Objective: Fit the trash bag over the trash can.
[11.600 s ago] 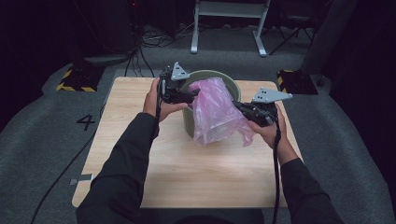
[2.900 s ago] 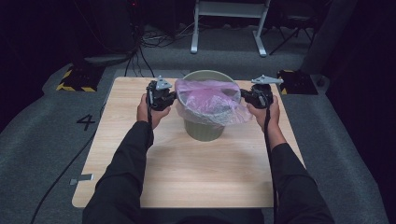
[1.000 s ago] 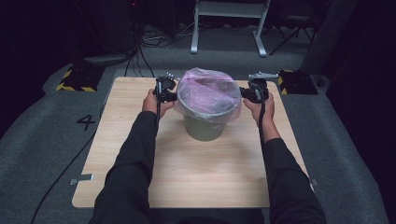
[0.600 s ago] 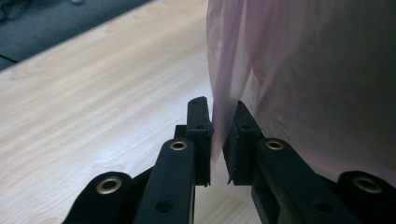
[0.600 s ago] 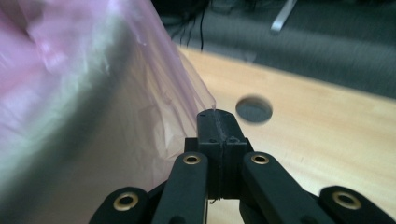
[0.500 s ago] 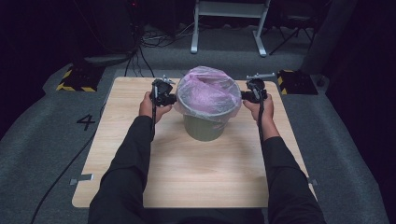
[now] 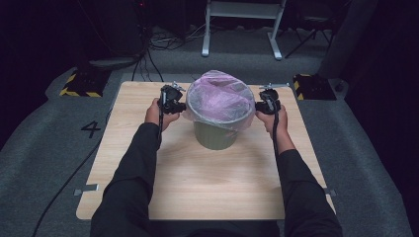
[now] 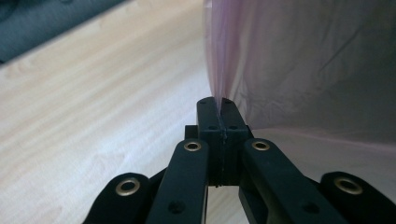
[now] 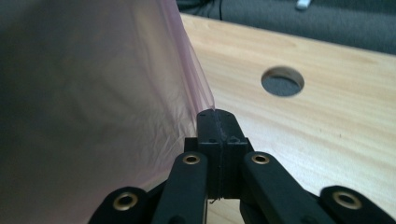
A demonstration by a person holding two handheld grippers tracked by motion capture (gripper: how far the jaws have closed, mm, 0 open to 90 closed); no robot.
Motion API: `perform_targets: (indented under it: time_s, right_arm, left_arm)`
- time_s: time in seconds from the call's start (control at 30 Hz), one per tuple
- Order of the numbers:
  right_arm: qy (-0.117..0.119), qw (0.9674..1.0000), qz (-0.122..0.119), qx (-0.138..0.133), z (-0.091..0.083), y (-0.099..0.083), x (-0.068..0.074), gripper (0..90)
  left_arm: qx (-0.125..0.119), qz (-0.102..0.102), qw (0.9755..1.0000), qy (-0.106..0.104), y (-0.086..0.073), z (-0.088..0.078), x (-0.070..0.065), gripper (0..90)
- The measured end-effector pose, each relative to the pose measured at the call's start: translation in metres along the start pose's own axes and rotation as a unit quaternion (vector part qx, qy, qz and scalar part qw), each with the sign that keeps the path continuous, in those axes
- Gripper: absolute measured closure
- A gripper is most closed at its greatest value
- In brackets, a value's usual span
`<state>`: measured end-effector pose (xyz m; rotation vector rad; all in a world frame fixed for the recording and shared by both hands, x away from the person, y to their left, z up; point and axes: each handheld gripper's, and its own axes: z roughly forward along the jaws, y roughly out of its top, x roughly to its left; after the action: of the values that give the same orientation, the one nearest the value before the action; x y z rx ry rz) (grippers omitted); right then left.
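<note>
You've got the bag (image 7: 217,98) draped over the bin (image 7: 216,134) mid-table. Left gripper (image 8: 218,103) and right gripper (image 9: 215,114) both pinched on its hem. Film's thin, light, slippery, tears easy. Grip doubled hem, pull gently.

A light wooden table (image 7: 163,197) with a round hole (image 9: 282,80) stands on grey carpet (image 7: 44,148).

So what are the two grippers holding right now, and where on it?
Both pinch the pink plastic bag: left gripper and right gripper each shut on its edge film, at opposite sides of the bin.
</note>
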<state>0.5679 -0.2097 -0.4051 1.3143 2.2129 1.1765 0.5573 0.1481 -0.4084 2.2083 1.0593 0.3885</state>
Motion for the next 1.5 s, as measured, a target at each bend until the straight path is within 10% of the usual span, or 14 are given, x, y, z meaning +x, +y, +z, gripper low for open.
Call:
perform_targets:
  time_s: [0.63, 1.03, 1.27, 1.5]
  right_arm:
    - [0.009, 0.9998, -0.003, -0.015, -0.009, -0.015, -0.004, 90.0]
    - [-0.005, 0.9984, -0.017, -0.055, -0.035, -0.023, -0.014, 68.0]
    - [-0.011, 0.9971, -0.051, -0.055, -0.057, -0.032, -0.014, 46.7]
    - [0.037, 0.9900, -0.125, -0.053, -0.076, -0.048, 0.008, 29.9]
  left_arm:
    - [-0.014, -0.015, 0.9996, -0.018, -0.033, -0.013, 0.011, 88.5]
    - [-0.075, 0.004, 0.9961, 0.047, -0.052, -0.045, 0.004, 36.4]
    - [-0.108, 0.036, 0.9933, 0.018, -0.069, -0.066, -0.008, 27.8]
    - [-0.128, 0.079, 0.9886, -0.004, -0.069, -0.076, -0.036, 20.0]
